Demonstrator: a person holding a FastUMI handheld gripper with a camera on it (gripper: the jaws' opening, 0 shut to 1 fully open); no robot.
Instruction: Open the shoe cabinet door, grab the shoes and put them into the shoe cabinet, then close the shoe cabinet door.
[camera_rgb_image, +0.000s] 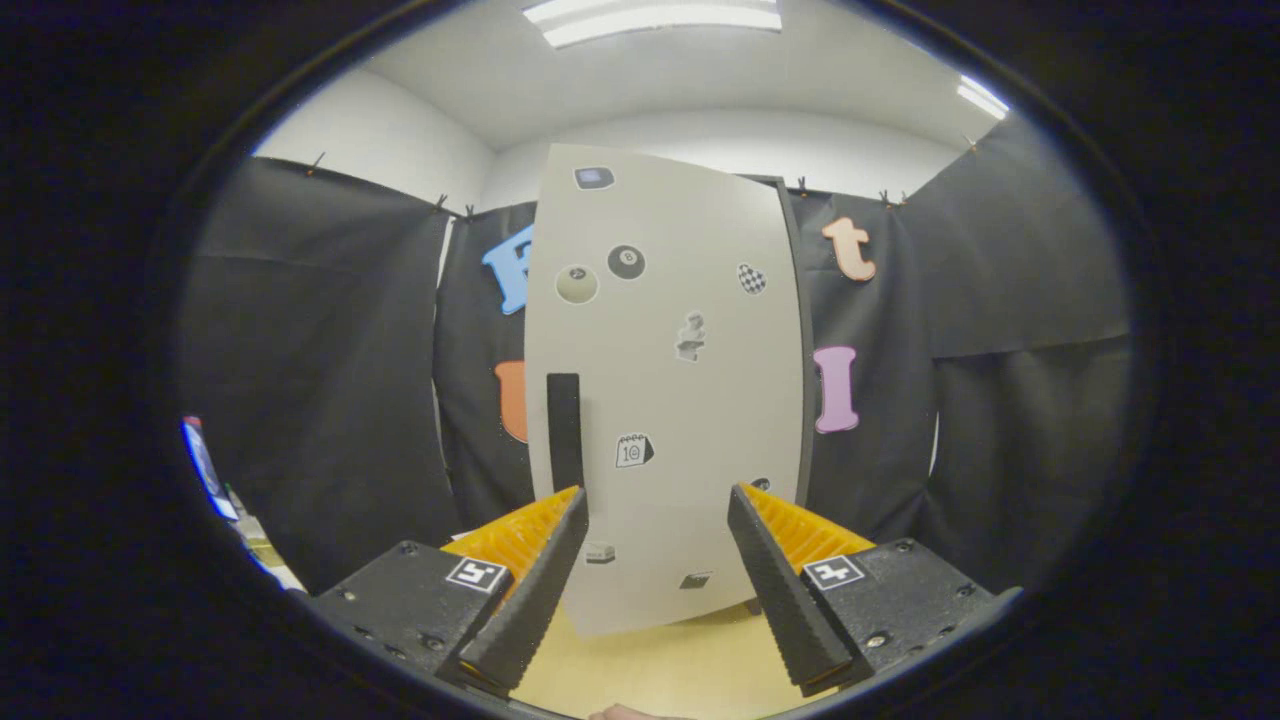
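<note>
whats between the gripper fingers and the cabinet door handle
Nothing: in the gripper view, the open gripper sits just short of the door; the black handle stands just above one finger.

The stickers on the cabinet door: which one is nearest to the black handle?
The calendar sticker, level with the lower part of the handle on the cabinet door. The ball stickers sit higher up. The gripper is open, fingers apart before the door.

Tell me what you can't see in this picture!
- Inside the shoe cabinet: hidden behind its shut door, gripper view.
- Stickers low on the door: partly covered by the open gripper's fingers.
- Small stickers higher up: too small to read.
- Things beside the booth's wall: cut off at the edge.
</note>
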